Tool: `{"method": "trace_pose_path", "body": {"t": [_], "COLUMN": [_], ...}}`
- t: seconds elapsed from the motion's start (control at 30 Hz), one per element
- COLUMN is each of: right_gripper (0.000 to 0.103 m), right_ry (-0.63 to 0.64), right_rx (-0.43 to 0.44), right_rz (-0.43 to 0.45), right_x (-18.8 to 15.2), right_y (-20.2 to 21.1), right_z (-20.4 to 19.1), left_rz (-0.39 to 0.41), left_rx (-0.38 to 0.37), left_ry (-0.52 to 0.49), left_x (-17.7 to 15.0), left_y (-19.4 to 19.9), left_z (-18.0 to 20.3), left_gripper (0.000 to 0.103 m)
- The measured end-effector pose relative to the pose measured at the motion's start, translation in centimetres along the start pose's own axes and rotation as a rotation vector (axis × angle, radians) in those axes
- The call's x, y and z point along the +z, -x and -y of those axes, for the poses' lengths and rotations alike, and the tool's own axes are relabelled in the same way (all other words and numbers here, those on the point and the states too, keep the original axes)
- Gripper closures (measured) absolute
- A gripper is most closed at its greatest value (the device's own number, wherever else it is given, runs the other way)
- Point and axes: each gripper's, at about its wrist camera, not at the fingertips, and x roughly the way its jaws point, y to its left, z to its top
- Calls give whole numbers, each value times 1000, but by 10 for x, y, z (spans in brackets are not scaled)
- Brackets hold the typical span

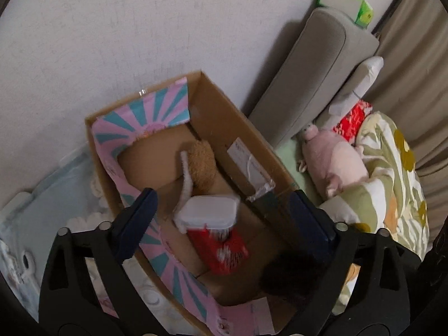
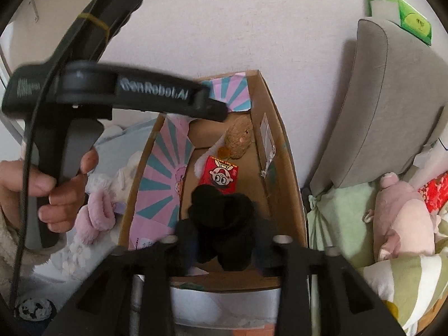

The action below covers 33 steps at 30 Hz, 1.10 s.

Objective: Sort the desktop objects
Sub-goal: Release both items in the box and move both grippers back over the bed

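**A:** Left wrist view: where was the white-lidded red box [image 1: 212, 224]?

**B:** Lying in the cardboard box [image 1: 252, 128], straight below the left hand-held gripper [image 1: 221, 215], whose jaws stood wide apart, gripping nothing.

**A:** And the right hand-held gripper [image 2: 221, 240]?

**B:** Half open around a black cloth bundle [image 2: 221, 218] over the box's near end; whether its pads pressed, I couldn't tell.

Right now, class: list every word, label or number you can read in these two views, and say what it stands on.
"GenRobot.AI": on the left tongs, seen from the right wrist; first letters smeared.
Red packet: top line of print too small to read.
White label on the cardboard box: blurred.
Green tissue pack: print blurred.
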Motion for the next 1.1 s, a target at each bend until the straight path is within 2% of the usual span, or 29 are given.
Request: {"method": "trace_pose_path", "body": {"t": [0.03, 0.2, 0.53, 1.1], "right_gripper": [41, 30, 30, 30], "right_ry": [6, 6, -44, -26], "right_rx": [-13, -28, -26, -50], "right_rz": [15, 73, 82, 124], "right_x": [-1, -4, -15, -30], "right_y": [3, 18, 25, 48], "right_z": [-1, 2, 5, -32], "left_rz": [19, 73, 126, 146], "left_rx": [12, 91, 166, 160], "left_ry": [-4, -8, -5, 25], "left_x": [0, -1, -21, -74], "left_y": [6, 36, 77, 121], "left_z": [1, -4, -21, -47], "left_gripper": [8, 5, 3, 3]}}
